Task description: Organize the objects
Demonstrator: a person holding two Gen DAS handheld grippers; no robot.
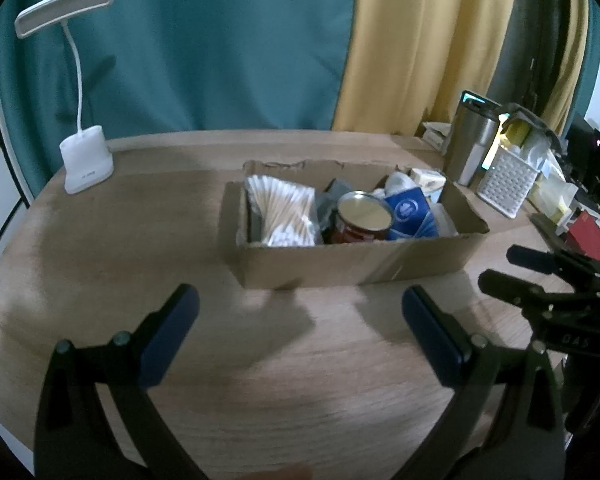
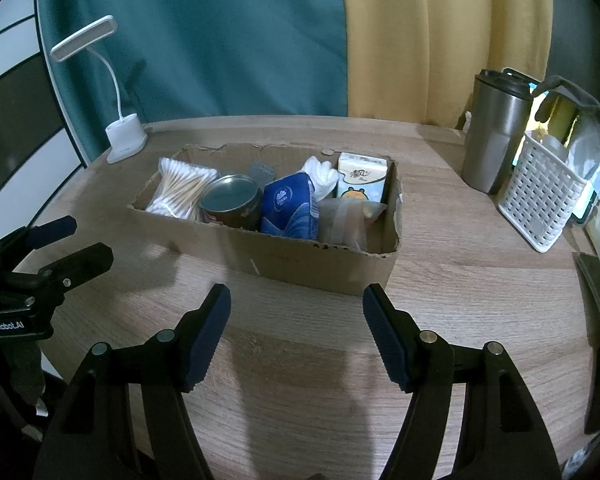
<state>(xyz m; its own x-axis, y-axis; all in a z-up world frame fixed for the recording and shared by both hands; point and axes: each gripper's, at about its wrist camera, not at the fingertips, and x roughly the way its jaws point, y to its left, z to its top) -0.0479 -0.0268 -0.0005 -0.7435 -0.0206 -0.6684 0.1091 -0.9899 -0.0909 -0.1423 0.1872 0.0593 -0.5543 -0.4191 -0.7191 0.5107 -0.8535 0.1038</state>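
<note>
An open cardboard box (image 1: pixel 340 268) (image 2: pixel 300 264) stands mid-table. It holds a bag of cotton swabs (image 1: pixel 284 212) (image 2: pixel 180 192), a tin can (image 1: pixel 362 218) (image 2: pixel 230 200), a blue tissue pack (image 1: pixel 410 214) (image 2: pixel 288 206), a small cartoon tissue pack (image 2: pixel 360 178), white cotton pads (image 2: pixel 322 172) and a clear pouch (image 2: pixel 346 220). My left gripper (image 1: pixel 300 300) is open and empty in front of the box. My right gripper (image 2: pixel 296 300) is open and empty, close to the box's near wall. Each gripper shows at the other view's edge.
A white desk lamp (image 1: pixel 86 160) (image 2: pixel 124 140) stands at the back left. A steel tumbler (image 1: pixel 470 140) (image 2: pixel 494 132) and a white woven basket (image 1: pixel 506 184) (image 2: pixel 540 200) stand at the right, with more clutter behind. Teal and yellow curtains hang behind the wooden table (image 1: pixel 140 240).
</note>
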